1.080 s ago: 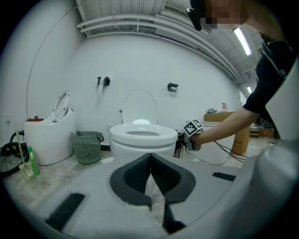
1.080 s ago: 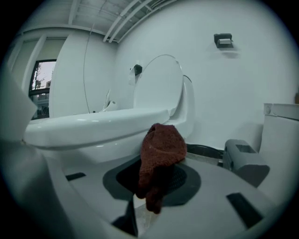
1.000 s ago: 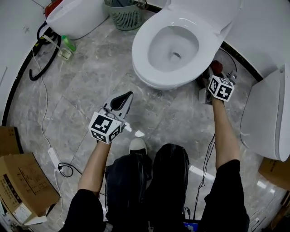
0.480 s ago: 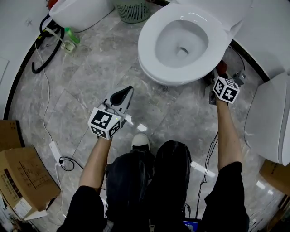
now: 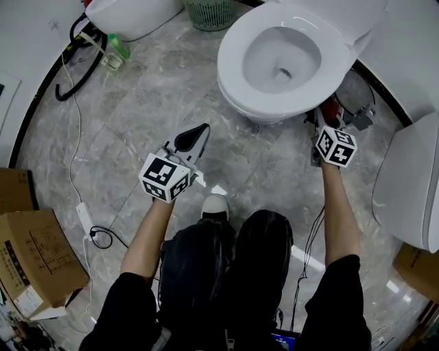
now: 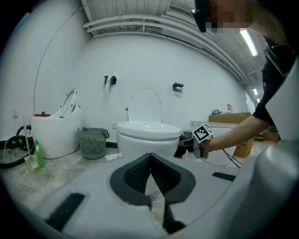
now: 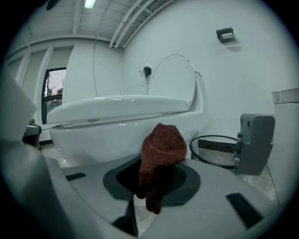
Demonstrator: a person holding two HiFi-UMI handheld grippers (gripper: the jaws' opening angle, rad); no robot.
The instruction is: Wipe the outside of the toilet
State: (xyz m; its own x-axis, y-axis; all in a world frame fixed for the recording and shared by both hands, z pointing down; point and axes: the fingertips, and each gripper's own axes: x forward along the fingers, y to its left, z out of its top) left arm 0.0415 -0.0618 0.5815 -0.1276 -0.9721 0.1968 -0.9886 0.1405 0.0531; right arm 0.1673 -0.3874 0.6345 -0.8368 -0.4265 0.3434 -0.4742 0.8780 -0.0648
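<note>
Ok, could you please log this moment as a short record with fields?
toilet: white, lid up, standing on the grey floor
right gripper: jaws shut on a red cloth, low beside the toilet; contact unclear
left gripper: jaws shut, empty, over the floor, apart from the toilet
nearby: basket, cardboard box

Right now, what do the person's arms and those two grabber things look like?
Both the left gripper and right gripper are pale grey, with black ridged fingers and a white cube of black square markers. The person wears black short sleeves. A thin dark cable hangs beside the right arm.
</note>
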